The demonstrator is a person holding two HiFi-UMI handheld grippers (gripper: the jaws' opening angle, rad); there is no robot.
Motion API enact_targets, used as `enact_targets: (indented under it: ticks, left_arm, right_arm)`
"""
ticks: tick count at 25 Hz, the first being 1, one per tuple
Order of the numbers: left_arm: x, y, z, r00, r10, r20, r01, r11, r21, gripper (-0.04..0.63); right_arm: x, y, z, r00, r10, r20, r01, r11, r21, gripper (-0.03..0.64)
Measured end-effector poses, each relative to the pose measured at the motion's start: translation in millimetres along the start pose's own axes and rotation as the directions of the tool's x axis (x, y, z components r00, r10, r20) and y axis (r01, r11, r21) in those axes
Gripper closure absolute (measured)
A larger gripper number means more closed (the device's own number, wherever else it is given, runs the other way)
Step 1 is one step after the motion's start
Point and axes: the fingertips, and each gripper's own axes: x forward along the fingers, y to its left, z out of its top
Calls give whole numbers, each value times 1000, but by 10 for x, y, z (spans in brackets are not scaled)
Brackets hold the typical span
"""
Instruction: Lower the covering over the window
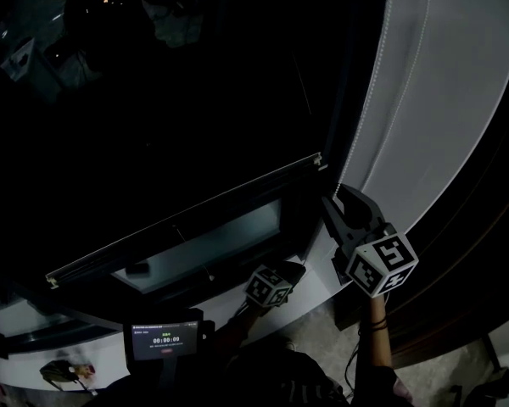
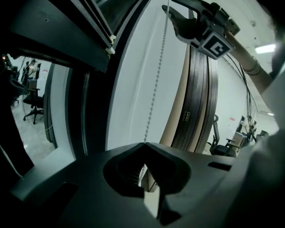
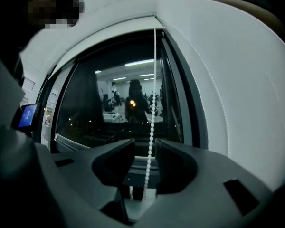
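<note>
The roller blind's bottom bar [image 1: 187, 219] crosses the dark window [image 1: 153, 100] partway down. A white bead chain [image 1: 371, 83] hangs along the window's right edge against the white wall. In the left gripper view, my left gripper [image 2: 145, 146] is shut on the bead chain [image 2: 156, 80], which runs up taut from the jaw tips. Higher on the same chain, my right gripper [image 1: 332, 200] stands open. In the right gripper view, the chain [image 3: 152, 113] passes between the spread jaws of the right gripper [image 3: 145, 144] without being pinched. A second strand [image 3: 218, 94] hangs to the right. The left gripper [image 1: 297, 270] sits lower, near the sill.
A small device with a lit screen [image 1: 163, 339] is at the lower left by the window sill [image 1: 34, 316]. A dark wooden frame [image 1: 458, 253] borders the white wall on the right. Office chairs [image 2: 33, 103] stand in the room behind.
</note>
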Motion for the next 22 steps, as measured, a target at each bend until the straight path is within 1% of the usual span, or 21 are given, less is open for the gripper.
enact_targets:
  ticks: [2,3,4,7,8,10,11,13,15,16,17,19,21,22]
  left_arm:
    - [-40,-27,33,1000,5,10,-5,1000,-4,594]
    - [-52,-36,31,1000,4,15,-4,1000,-13,592]
    - [-55,-43,19,1000,-2,19,2,1000,-26,594]
    - [-86,-91,28,999,-35,27,37,997,-69,592]
    - [-82,-112,4,998,-50,25,52,996,-77,592]
    - [-73,-144,-61,997,-68,23,70,994,-80,592]
    - [-90,-154,-57,997,-70,35,73,994,-83,592]
    - [-162,-153,74,992,-70,108,82,991,-106,589]
    - [-294,-111,366,975,-58,216,88,987,-134,589]
    - [-381,-87,558,962,-47,267,86,987,-133,589]
    - [-466,-75,762,949,-43,312,83,990,-117,589]
    - [-616,-123,1169,924,-63,377,87,995,-47,586]
    - [-744,-262,1578,896,-115,429,106,993,44,558]
    - [-800,-346,1776,879,-143,455,116,989,88,541]
  right_arm:
    - [32,-8,159,999,-37,32,38,998,-49,499]
    - [26,-42,187,997,-66,39,69,995,-66,570]
    - [8,-80,191,995,-89,47,92,994,-61,592]
    - [-94,-175,202,986,-118,115,111,992,65,595]
    - [-135,-214,206,981,-132,141,120,989,90,595]
    - [-196,-282,167,975,-159,157,146,985,91,595]
    - [-213,-309,95,976,-168,139,158,984,80,597]
    - [-235,-354,-191,980,-190,62,186,980,65,597]
    - [-272,-368,-656,977,-208,-42,211,973,97,595]
    - [-309,-362,-948,972,-210,-102,222,967,122,597]
    - [-357,-349,-1260,964,-210,-163,234,962,142,597]
    - [-486,-311,-1869,938,-213,-274,263,951,163,595]
    - [-622,-251,-2373,911,-210,-354,287,940,182,597]
    - [-666,-189,-2557,902,-195,-386,290,934,207,597]
